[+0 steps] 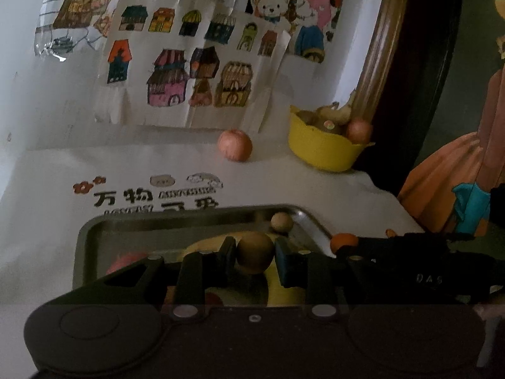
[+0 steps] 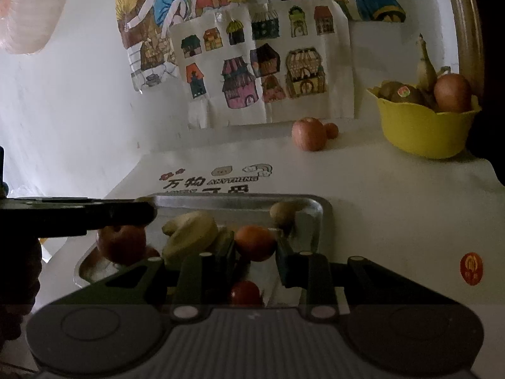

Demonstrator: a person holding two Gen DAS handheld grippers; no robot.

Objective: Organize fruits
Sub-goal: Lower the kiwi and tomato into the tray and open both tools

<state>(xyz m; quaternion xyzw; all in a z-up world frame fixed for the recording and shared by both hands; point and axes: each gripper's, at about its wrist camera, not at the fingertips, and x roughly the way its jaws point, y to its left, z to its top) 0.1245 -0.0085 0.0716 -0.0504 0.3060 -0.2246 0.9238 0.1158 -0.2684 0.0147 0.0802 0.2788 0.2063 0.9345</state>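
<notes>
Left tongs (image 1: 255,256): your two black fingers stand close together and clamp a small round brown fruit (image 1: 255,256) between the pads; the fruit hangs over the metal tray (image 1: 195,221); in the right wrist view these tongs enter as a dark bar from the left edge, over the tray's near-left corner.

Right tongs (image 2: 255,243): narrowly parted and clamped on a small orange fruit (image 2: 255,243), pads pressing its two sides; it sits above the tray's right half; in the left wrist view the same fruit shows as an orange ball at the tip of the dark arm beside the tray's right rim.

Tray contents, as far as you can see them: a yellow banana (image 2: 189,233) curled near the middle; a red apple (image 2: 121,243) at the left end; a pale round fruit (image 1: 282,221) near the far right corner; a small red fruit (image 2: 245,293) low between your right fingers, exact resting place unclear.

Counter (image 2: 394,208): white cover with printed characters and small cartoon marks beyond the tray; a loose apple (image 2: 308,134) near the back wall, with a smaller orange fruit (image 2: 331,130) just beside it.

Yellow bowl (image 2: 423,132): at the far right of the counter; holds a brown fruit with a sticker, an onion-coloured round fruit and a banana stem rising above the rim.

Back wall: coloured drawings (image 1: 189,60) of houses and cartoon figures taped up.
</notes>
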